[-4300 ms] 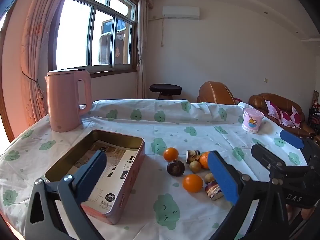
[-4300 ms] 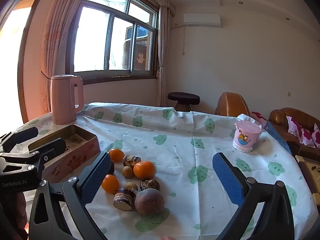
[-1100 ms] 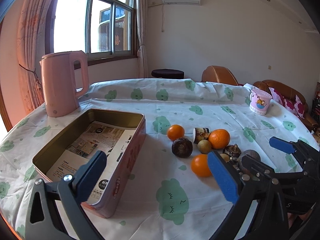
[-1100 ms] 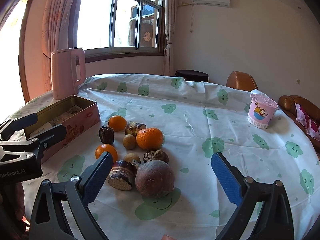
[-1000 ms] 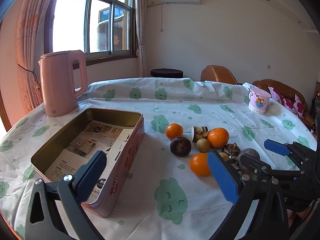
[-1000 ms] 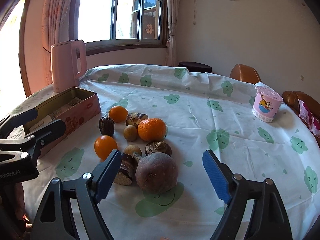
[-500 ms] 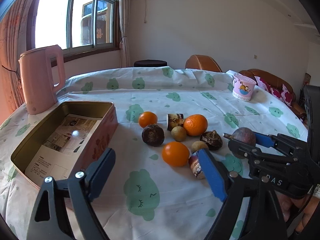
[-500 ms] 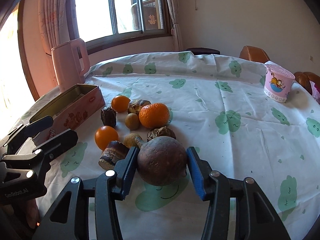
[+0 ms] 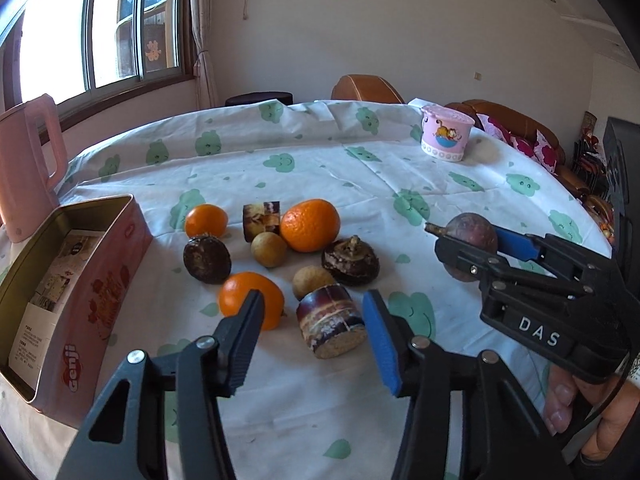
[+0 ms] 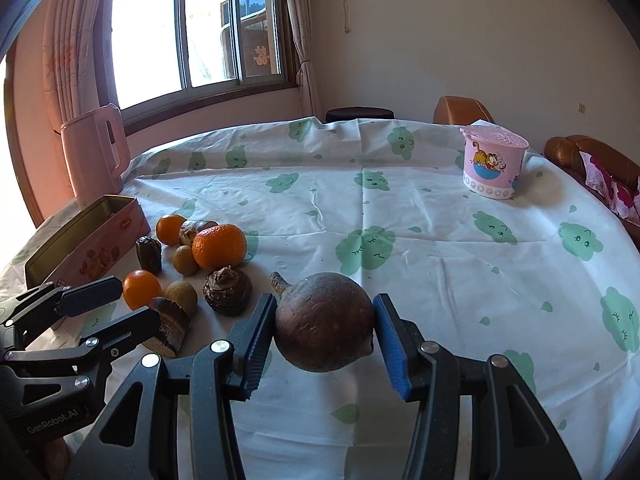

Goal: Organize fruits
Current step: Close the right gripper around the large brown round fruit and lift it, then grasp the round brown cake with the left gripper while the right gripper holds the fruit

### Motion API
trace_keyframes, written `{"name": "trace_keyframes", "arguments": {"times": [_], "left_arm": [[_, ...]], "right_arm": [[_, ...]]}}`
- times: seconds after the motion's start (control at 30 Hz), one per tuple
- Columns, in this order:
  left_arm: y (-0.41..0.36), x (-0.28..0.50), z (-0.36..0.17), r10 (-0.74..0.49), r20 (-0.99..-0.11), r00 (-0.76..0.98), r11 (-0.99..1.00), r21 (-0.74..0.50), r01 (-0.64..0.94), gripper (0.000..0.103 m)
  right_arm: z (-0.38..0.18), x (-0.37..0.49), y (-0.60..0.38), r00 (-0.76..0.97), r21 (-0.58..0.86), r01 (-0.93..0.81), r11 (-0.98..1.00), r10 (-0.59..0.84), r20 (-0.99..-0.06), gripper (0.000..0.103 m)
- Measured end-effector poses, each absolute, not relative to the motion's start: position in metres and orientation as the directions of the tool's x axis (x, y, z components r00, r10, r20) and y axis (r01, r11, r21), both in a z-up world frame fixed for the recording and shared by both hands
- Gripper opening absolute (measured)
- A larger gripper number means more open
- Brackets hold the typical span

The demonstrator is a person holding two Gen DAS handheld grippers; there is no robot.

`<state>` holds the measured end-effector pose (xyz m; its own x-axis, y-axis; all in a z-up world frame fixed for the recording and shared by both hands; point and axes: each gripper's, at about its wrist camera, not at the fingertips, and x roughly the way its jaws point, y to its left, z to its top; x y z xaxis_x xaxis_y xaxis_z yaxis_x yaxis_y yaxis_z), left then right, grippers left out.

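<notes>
My right gripper (image 10: 324,328) jaws are clamped across the belly of the round brown fruit (image 10: 325,322), rigid leathery skin, feels secure; left gripper (image 9: 310,322) jaws have just been closing, half-open astride the banded cane chunk (image 9: 331,320), hard and roll-prone, oranges (image 9: 310,225) at 11 o'clock on the surface (image 9: 400,168).

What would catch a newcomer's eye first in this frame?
The right gripper is clamped on a round brown-purple stemmed fruit close to the camera. Beside it, the left gripper, whose jaws have just been closing, straddles a banded purple cane chunk without touching it. An open pink tin box waits at the left.
</notes>
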<state>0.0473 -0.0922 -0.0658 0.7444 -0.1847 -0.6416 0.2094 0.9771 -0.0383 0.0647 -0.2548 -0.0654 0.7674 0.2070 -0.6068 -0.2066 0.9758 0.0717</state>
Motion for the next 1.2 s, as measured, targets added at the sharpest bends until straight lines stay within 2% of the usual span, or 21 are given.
{"name": "trace_keyframes", "arguments": {"times": [0.3, 0.33, 0.4, 0.57, 1.2], "left_arm": [[-0.111, 0.057, -0.072, -0.175, -0.679, 0.713, 0.967, 0.017, 0.253, 0.052], [-0.108, 0.057, -0.072, -0.182, -0.681, 0.709, 0.968, 0.002, 0.250, 0.050], [-0.101, 0.062, -0.076, -0.207, -0.699, 0.685, 0.969, -0.049, 0.243, 0.036], [-0.091, 0.062, -0.075, -0.252, -0.683, 0.685, 0.964, -0.118, 0.237, 0.035], [-0.087, 0.042, -0.061, -0.234, -0.566, 0.791, 0.970, -0.078, 0.230, 0.035]], "right_arm": [[-0.066, 0.064, -0.254, 0.765, 0.079, -0.214, 0.974, 0.217, -0.606, 0.052], [-0.066, 0.064, -0.254, 0.764, 0.078, -0.217, 0.973, 0.219, -0.607, 0.052], [-0.066, 0.065, -0.254, 0.761, 0.076, -0.222, 0.972, 0.222, -0.609, 0.052], [-0.067, 0.063, -0.253, 0.762, 0.074, -0.233, 0.970, 0.229, -0.605, 0.052], [-0.060, 0.048, -0.247, 0.808, 0.037, -0.278, 0.960, 0.255, -0.531, 0.052]]}}
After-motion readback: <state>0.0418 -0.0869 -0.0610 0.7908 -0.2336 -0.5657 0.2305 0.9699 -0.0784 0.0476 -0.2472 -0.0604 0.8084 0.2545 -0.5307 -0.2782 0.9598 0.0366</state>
